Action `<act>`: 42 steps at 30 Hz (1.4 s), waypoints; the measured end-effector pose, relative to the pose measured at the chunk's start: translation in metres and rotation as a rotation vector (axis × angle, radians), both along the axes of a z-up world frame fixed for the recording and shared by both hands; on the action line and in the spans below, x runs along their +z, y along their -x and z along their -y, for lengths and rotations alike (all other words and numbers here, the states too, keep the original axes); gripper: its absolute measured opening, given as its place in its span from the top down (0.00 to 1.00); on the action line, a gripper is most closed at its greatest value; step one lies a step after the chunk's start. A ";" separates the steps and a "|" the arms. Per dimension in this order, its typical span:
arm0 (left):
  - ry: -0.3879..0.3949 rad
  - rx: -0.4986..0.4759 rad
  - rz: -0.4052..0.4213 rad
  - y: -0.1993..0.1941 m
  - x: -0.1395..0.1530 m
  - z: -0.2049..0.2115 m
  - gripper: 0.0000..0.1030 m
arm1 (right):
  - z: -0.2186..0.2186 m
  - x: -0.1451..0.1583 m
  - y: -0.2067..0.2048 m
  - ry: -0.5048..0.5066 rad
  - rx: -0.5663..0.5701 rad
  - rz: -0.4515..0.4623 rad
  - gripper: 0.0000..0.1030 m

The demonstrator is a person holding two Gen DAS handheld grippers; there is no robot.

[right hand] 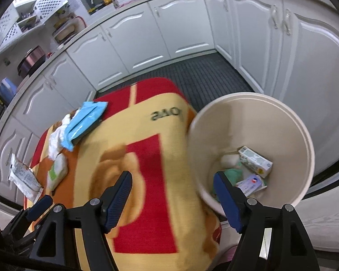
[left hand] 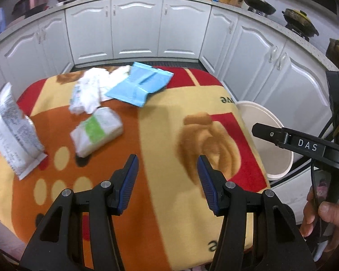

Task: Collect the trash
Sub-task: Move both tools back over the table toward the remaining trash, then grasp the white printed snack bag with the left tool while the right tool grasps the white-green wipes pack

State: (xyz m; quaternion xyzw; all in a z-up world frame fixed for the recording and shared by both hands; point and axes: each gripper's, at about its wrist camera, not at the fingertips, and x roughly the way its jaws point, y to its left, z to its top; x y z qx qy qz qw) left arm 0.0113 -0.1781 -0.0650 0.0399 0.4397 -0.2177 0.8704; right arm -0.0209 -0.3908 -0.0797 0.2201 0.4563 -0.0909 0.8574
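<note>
The left gripper [left hand: 167,171] is partly open and holds nothing; go slowly to the green-and-white tissue pack [left hand: 96,134], left of centre; pinch its middle; carry it to the bin [right hand: 255,149], lower right.

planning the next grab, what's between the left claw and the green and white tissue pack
Nothing: in the left wrist view only bare blanket lies between the open, empty left claw and the green and white tissue pack.
</note>
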 end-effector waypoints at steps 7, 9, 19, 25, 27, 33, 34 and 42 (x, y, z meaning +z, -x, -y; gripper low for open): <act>0.030 0.026 0.000 -0.004 0.003 -0.023 0.49 | -0.026 0.003 -0.012 -0.014 0.017 -0.015 0.28; 0.035 0.032 -0.003 -0.005 0.002 -0.029 0.49 | -0.030 0.003 -0.013 -0.015 0.017 -0.020 0.28; 0.056 0.062 -0.023 -0.014 -0.001 -0.049 0.49 | -0.053 0.005 -0.029 -0.003 0.041 -0.039 0.27; 0.057 0.081 -0.030 -0.017 -0.003 -0.058 0.49 | -0.064 0.002 -0.037 -0.006 0.066 -0.049 0.26; 0.055 0.087 -0.030 -0.018 -0.003 -0.061 0.49 | -0.066 0.002 -0.039 -0.006 0.068 -0.049 0.26; 0.056 0.111 -0.029 -0.017 0.001 -0.068 0.49 | -0.068 0.001 -0.040 -0.008 0.072 -0.047 0.26; 0.058 0.115 -0.027 -0.017 0.002 -0.069 0.49 | -0.067 0.002 -0.039 -0.008 0.072 -0.046 0.26; 0.066 0.153 -0.019 -0.018 0.011 -0.084 0.45 | -0.065 0.005 -0.037 -0.026 0.083 -0.026 0.25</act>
